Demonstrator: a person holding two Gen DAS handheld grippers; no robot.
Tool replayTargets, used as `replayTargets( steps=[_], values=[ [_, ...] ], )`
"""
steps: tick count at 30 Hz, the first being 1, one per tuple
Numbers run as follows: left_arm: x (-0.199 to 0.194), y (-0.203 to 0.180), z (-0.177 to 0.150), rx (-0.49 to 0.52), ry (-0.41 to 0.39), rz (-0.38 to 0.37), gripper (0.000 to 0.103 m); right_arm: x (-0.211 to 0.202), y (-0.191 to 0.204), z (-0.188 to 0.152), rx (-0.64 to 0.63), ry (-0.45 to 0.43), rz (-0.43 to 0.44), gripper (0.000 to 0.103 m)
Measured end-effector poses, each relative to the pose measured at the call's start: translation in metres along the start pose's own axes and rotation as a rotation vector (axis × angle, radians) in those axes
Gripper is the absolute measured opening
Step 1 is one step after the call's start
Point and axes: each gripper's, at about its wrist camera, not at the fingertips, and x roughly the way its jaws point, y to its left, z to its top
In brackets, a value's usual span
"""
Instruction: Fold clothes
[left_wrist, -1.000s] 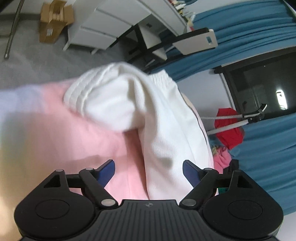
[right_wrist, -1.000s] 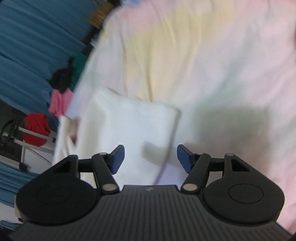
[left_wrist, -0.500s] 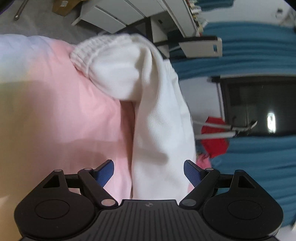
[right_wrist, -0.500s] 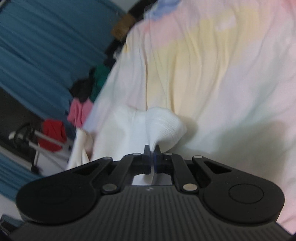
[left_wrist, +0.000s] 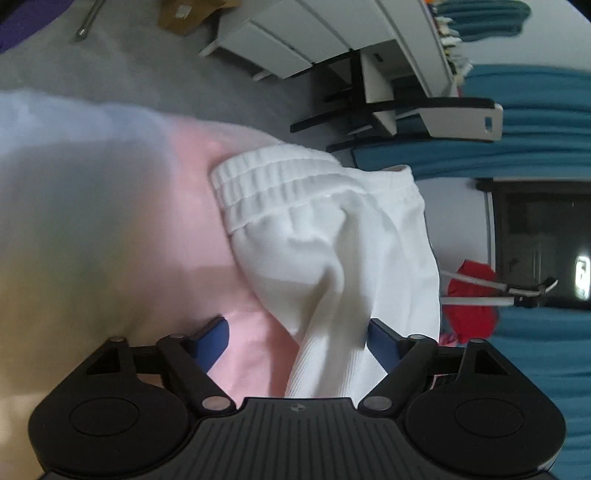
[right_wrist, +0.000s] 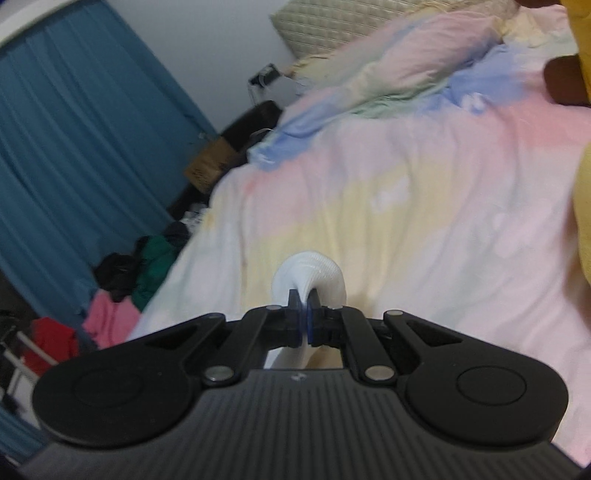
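White ribbed shorts (left_wrist: 325, 236) with an elastic waistband lie bunched on the pastel bedsheet (left_wrist: 92, 206) in the left wrist view. My left gripper (left_wrist: 297, 332) is open, and a fold of the shorts runs down between its blue pads. My right gripper (right_wrist: 304, 314) is shut on a bunched part of the white shorts (right_wrist: 310, 271) and holds it lifted above the bedsheet (right_wrist: 424, 221).
A white desk (left_wrist: 332, 33) and a chair (left_wrist: 424, 114) stand on the grey floor past the bed edge. Blue curtains (right_wrist: 74, 147), a clothes pile (right_wrist: 140, 266) and a drying rack (left_wrist: 498, 295) stand beside the bed. Pillows (right_wrist: 388, 74) lie at the head.
My right gripper shut on the shorts and has lifted them off the sheet. The shorts have bunched toward my left gripper, which stays open.
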Motion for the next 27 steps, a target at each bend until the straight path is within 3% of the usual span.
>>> replayTargets(
  steps=[4, 6, 9, 11, 13, 16, 21, 23, 27],
  values=[
    [-0.009, 0.001, 0.000, 0.016, -0.036, 0.000, 0.082, 0.001, -0.002, -0.004, -0.015, -0.013, -0.043, 0.006],
    [-0.008, 0.005, 0.002, 0.004, -0.036, -0.016, 0.078, -0.001, 0.000, -0.006, -0.021, -0.020, -0.046, 0.006],
    [-0.002, 0.007, 0.006, -0.027, -0.040, -0.042, 0.052, -0.004, 0.004, -0.007, -0.044, -0.023, -0.047, 0.006],
    [0.002, 0.007, 0.006, -0.041, -0.049, -0.065, 0.023, -0.004, 0.003, -0.008, -0.047, -0.020, -0.051, 0.006],
    [0.000, 0.004, 0.007, -0.008, -0.075, -0.076, 0.012, -0.004, 0.001, -0.009, -0.035, -0.014, -0.063, 0.006],
    [-0.012, -0.016, 0.014, 0.077, -0.069, -0.083, 0.009, -0.005, 0.000, -0.010, -0.026, -0.013, -0.077, 0.006],
    [-0.049, -0.041, 0.036, 0.114, 0.039, -0.080, 0.008, -0.018, -0.001, -0.009, -0.019, -0.025, -0.096, 0.006],
    [-0.058, -0.043, 0.039, 0.177, 0.051, -0.020, 0.008, -0.027, -0.001, -0.007, -0.039, -0.036, -0.113, 0.006],
    [-0.069, -0.041, 0.041, 0.305, 0.066, 0.118, 0.008, -0.034, -0.011, -0.008, -0.050, -0.004, -0.228, 0.006]
  ],
)
